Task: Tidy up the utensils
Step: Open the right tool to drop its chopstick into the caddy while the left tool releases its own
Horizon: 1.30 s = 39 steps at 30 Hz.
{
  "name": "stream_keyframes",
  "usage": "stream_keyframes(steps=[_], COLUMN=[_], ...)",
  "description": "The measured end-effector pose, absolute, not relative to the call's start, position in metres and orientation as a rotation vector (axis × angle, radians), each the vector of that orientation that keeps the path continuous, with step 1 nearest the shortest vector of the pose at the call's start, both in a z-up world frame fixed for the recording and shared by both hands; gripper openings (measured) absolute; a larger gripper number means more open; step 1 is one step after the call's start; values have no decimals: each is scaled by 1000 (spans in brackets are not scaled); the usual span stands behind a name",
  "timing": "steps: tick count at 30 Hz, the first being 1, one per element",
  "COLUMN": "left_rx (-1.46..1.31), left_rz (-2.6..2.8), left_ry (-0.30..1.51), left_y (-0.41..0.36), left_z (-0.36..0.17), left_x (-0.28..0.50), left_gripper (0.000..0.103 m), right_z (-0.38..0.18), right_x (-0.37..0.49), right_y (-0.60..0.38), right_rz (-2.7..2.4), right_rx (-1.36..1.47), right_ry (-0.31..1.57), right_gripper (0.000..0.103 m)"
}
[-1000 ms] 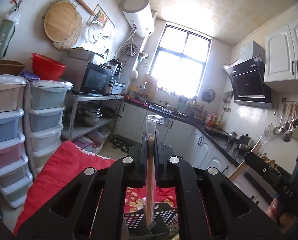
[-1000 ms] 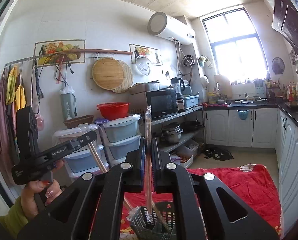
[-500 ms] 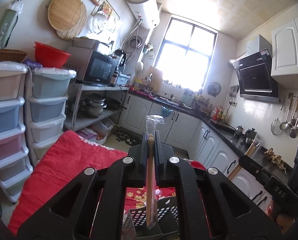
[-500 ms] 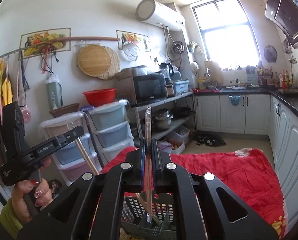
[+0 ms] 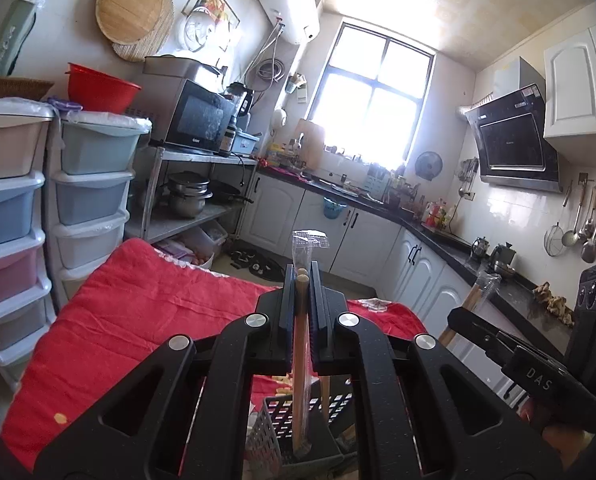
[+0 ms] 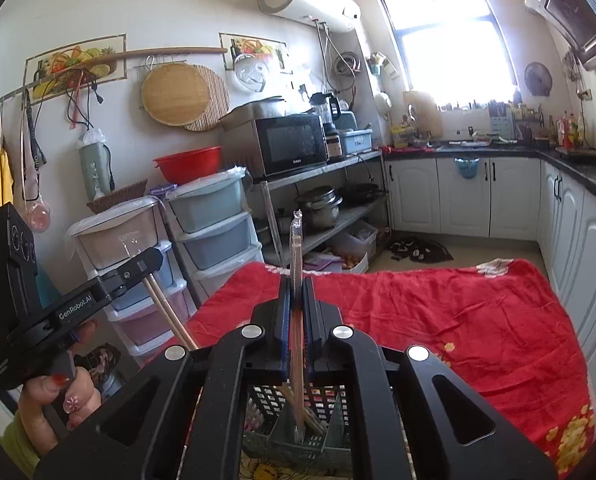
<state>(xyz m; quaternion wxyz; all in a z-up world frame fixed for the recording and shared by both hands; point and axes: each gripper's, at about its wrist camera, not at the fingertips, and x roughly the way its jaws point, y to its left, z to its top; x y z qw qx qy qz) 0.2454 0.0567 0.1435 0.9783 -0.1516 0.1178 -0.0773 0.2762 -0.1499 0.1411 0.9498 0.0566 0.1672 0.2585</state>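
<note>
Kitchen, red cloth [image 6: 457,320] — my left gripper [image 5: 301,280] and right gripper [image 6: 296,286] each clamp wrapped chopsticks [image 5: 299,360] upright, tips inside basket [image 6: 290,436] at 6 o'clock; release remains.

Home kitchen — microwave [image 6: 292,144], range hood [image 5: 513,136], cabinets [image 6: 461,196].

From my remote seat I see a red quilt [image 6: 437,312] spread over the surface. Against the wall beside it stand stacked plastic drawers [image 6: 214,224], with a red basin [image 6: 188,164] on top. A microwave [image 6: 290,144] sits on a metal shelf [image 6: 321,172], with steel pots [image 6: 319,204] on the tier below. A white water heater [image 5: 286,0] hangs high beside the bright window [image 5: 371,100]. White cabinets [image 6: 477,196] run under a dark countertop, and a black range hood [image 5: 513,140] is mounted on the far wall with ladles [image 5: 589,224] hanging near it.
</note>
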Motion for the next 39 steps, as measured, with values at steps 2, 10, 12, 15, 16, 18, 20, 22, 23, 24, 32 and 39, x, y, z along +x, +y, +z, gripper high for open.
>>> stream_keyframes(steps=[2, 10, 12, 15, 16, 18, 20, 22, 23, 24, 32, 39], left_rx=[-311, -308, -303, -304, -308, -311, -320, -322, -323, -324, -327, -359], left_rz=[-159, -156, -153, -156, -158, -157, -157, -154, -154, -153, -140, -126], left_ry=[243, 248, 249, 251, 252, 259, 266, 274, 277, 280, 311, 330], left_y=[55, 50, 50, 49, 49, 48, 50, 50, 50, 50, 51, 59], left_z=[139, 125, 125, 121, 119, 116, 113, 109, 108, 107, 100, 99], left_x=[246, 242, 242, 241, 241, 241, 241, 241, 241, 241, 241, 231], left_gripper=[3, 3, 3, 3, 3, 3, 3, 3, 3, 3, 5, 25], right_z=[136, 121, 119, 116, 114, 110, 108, 106, 105, 105, 102, 106], right_x=[278, 280, 281, 280, 280, 278, 278, 277, 277, 277, 275, 265], right_y=[-148, -144, -144, -143, -142, -141, -140, -141, -141, -143, -158, -170], right_rz=[529, 533, 529, 526, 524, 526, 525, 524, 521, 519, 500, 488], right_rx=[121, 146, 146, 142, 144, 140, 135, 141, 142, 142, 180, 185], right_ry=[350, 377, 380, 379, 378, 382, 387, 389, 389, 391, 416, 423], right_gripper=[6, 6, 6, 6, 6, 6, 6, 6, 6, 6, 24, 32])
